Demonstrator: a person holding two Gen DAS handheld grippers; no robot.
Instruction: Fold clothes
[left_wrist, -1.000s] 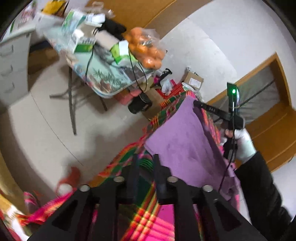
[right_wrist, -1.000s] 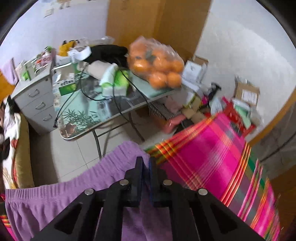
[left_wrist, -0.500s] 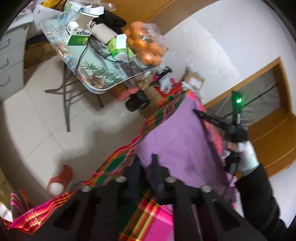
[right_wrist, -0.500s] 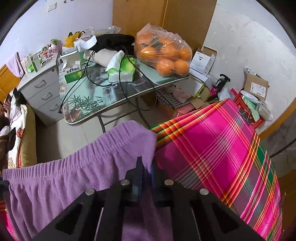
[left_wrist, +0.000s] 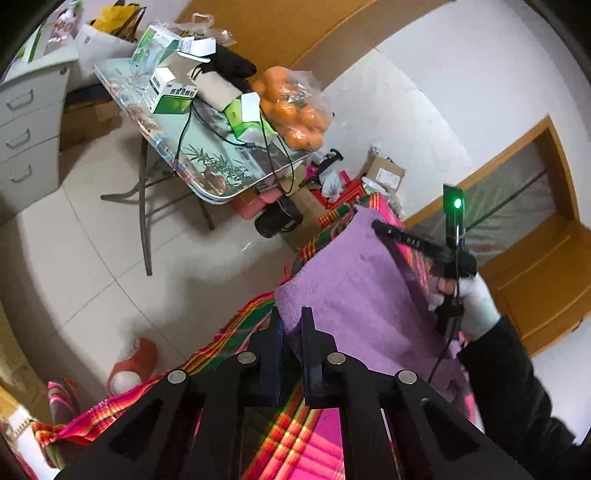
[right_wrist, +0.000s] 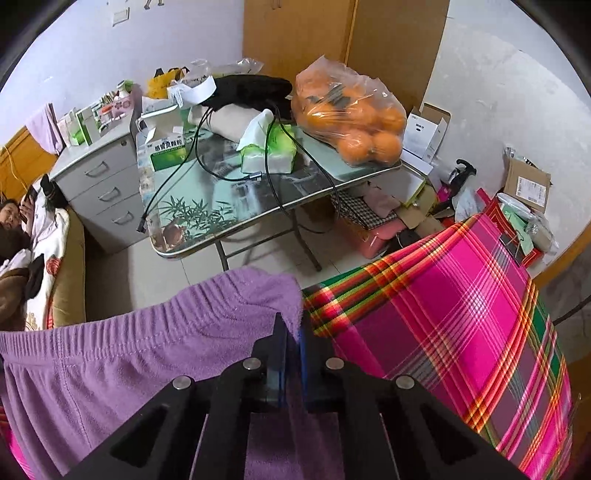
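Pinching the purple garment (left_wrist: 354, 291) at two corners, I had both tongs clamped on it. My left gripper (left_wrist: 291, 319) had its jaws closed on the near corner of the fleece, and my right gripper (right_wrist: 291, 326) had its jaws closed on the corner by the ribbed waistband (right_wrist: 122, 325). From the left wrist view I could see my right hand (left_wrist: 469, 306) in a white glove, holding the other tong at the far edge of the cloth, its green light (left_wrist: 457, 203) lit. The garment lay spread across the pink plaid blanket (right_wrist: 461, 314), covering the side of it nearest the floor tiles (left_wrist: 92, 240). Beyond the blanket stood a glass-topped table (right_wrist: 229, 206) with a bag of oranges (right_wrist: 351, 118), a pack of tissues (right_wrist: 267, 151) and black cables (right_wrist: 192, 147) on it. Past the blanket's far corner, cardboard boxes (right_wrist: 526, 184) sat by the wall. An orange slipper (left_wrist: 131, 369) lay on the tiles just beside the blanket's hanging edge.
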